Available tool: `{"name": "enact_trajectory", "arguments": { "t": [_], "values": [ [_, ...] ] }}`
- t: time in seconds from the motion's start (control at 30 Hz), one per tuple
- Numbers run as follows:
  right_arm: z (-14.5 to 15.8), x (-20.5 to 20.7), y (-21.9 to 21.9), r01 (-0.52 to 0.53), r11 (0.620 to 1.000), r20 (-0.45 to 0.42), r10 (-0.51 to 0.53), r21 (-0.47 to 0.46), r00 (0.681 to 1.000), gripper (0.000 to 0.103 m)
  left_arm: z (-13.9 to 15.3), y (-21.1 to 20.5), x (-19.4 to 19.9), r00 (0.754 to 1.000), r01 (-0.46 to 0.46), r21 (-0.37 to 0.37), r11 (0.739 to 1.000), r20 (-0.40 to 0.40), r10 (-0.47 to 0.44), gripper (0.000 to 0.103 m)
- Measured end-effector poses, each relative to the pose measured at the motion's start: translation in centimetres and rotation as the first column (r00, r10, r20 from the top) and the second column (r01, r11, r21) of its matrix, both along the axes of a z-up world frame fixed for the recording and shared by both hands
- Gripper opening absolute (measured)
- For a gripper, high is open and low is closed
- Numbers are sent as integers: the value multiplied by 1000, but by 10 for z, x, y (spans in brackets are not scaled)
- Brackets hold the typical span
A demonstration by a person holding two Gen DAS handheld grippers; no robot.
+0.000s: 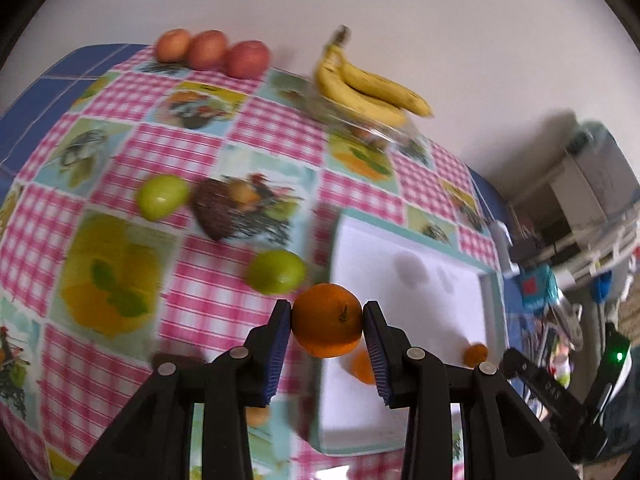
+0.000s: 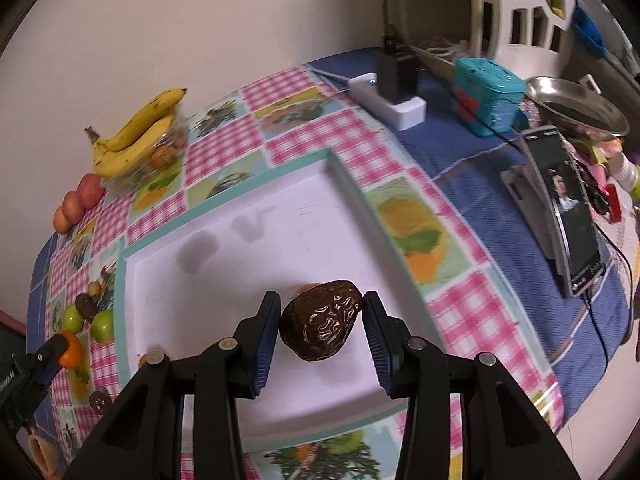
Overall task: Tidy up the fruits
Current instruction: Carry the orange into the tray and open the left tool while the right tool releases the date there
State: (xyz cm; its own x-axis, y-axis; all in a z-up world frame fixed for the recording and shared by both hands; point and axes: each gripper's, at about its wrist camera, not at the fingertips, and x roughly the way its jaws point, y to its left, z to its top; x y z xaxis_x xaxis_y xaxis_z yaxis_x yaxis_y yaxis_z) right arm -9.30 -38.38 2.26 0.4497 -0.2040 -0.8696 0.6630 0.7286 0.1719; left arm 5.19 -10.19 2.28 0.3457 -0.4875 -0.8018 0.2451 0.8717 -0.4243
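1. Left tool (image 1: 327, 326) is clamped on an orange (image 1: 327, 320), held in the air over the left edge of the white tray (image 1: 420, 240). The fruit is round and only the pad tips pinch it at its widest part, so any slackening of the squeeze likely lets it roll out and drop onto the tabletop (image 1: 200, 152) instead of the tray.
2. Right tool (image 2: 322, 326) is clamped on a dark wrinkled avocado (image 2: 320, 324), above the tray (image 2: 224, 200) near its 6 o'clock edge. The right pad touches only the narrow tip, so the grip looks off-centre. The fruit may twist or slip when lowered.
3. Smaller orange fruits (image 1: 475, 354) already lie in the tray under and to the right of the left tool. Setting the orange down on them may knock them about or send it rolling.
4. Both tools head for the same tray. The right tool's black frame sits at 4 o'clock in the left view, so the two may bump if they come in together.
5. Two green fruits (image 1: 276, 272) and another avocado (image 1: 214, 212) wait on the tabletop at 9–10 o'clock of the tray. A dropped orange may scatter them.
6. Bananas (image 1: 360, 80) rest on a clear dish at 12 o'clock, red apples (image 1: 212, 52) at 11 o'clock, well apart from the action, so risk there is low.
7. Frames are motion-blurred, so exact clearance over the tray rim cannot be told.
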Motion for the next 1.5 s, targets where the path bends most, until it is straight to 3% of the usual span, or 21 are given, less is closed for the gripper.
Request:
{"name": "enact_trajectory", "arguments": {
  "t": [0.3,0.6,1.27,1.5],
  "values": [
    [1,-12,-11,20,1000,-5,-21,-2,1000,44,1,-48,-29,989,147,28,989,-2,-147,39],
    [-9,-11,-14,30,999,-31,-29,14,999,44,-11,-75,-47,973,230,46,972,-38,-228,39],
    [-50,-6,-23,44,997,-130,-35,63,991,44,-59,-95,-55,954,270,105,957,-160,-252,39],
    [-50,-5,-23,39,998,-132,-31,57,991,44,-58,-93,-55,953,274,100,956,-158,-257,39]
  ]
}}
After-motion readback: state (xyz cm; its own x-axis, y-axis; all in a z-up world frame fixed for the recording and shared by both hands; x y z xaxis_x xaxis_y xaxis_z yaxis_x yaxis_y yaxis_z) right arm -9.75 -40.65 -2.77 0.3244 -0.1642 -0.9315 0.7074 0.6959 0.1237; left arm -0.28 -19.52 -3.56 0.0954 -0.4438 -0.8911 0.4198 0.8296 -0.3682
